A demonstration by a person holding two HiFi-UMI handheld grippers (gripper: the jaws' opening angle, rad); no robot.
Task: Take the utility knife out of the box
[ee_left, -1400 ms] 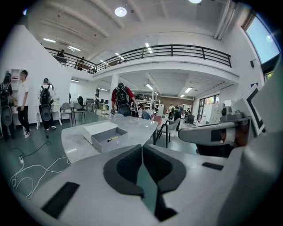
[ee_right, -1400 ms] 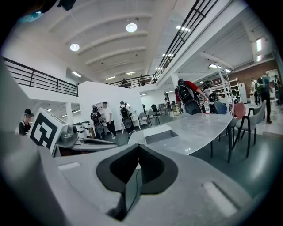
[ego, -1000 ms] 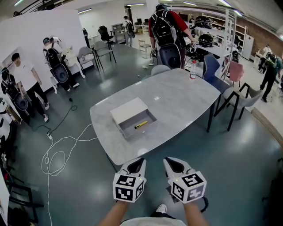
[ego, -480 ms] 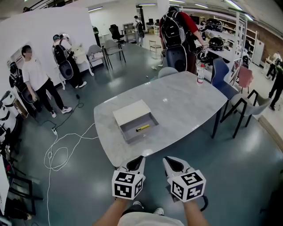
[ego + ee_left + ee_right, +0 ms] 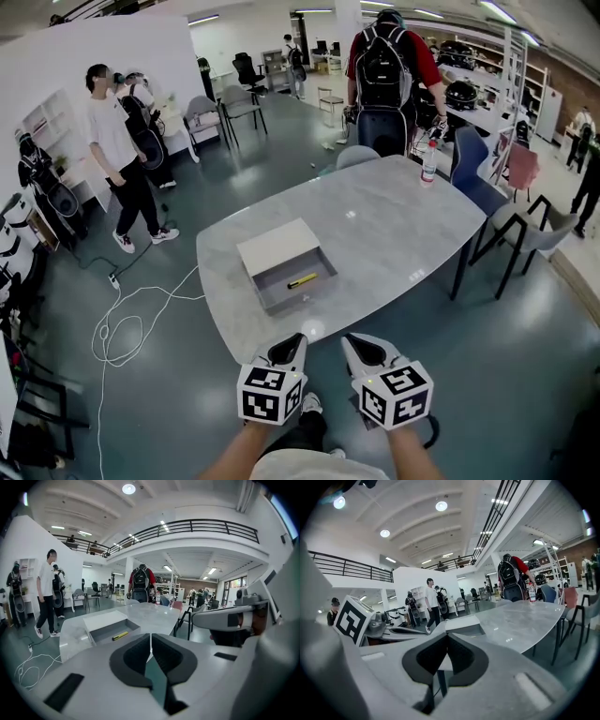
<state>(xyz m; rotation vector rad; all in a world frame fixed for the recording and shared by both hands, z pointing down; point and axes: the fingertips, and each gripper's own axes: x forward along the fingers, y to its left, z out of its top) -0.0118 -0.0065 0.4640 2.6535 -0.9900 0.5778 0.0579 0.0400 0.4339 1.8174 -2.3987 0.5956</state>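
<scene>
A yellow and black utility knife [image 5: 301, 280] [image 5: 120, 636] lies inside an open grey box [image 5: 296, 277] [image 5: 106, 632] with a white lid part [image 5: 275, 247], near the front of the grey marble table [image 5: 375, 225]. The box's wall [image 5: 467, 630] also shows in the right gripper view. My left gripper [image 5: 291, 350] [image 5: 150, 645] and right gripper [image 5: 355, 348] [image 5: 446, 642] hang side by side short of the table's near edge, well apart from the box. Both have their jaw tips touching and hold nothing.
A water bottle [image 5: 429, 162] stands at the table's far right. A person with a black backpack [image 5: 386, 80] stands behind the table. Another person in white [image 5: 117, 155] walks at the left. Chairs [image 5: 511, 230] stand at the right, white cables [image 5: 122, 323] lie on the floor at the left.
The view has drawn a little closer to the table. The person in white at the left has walked further right. Both grippers keep their place at the bottom of the view.
</scene>
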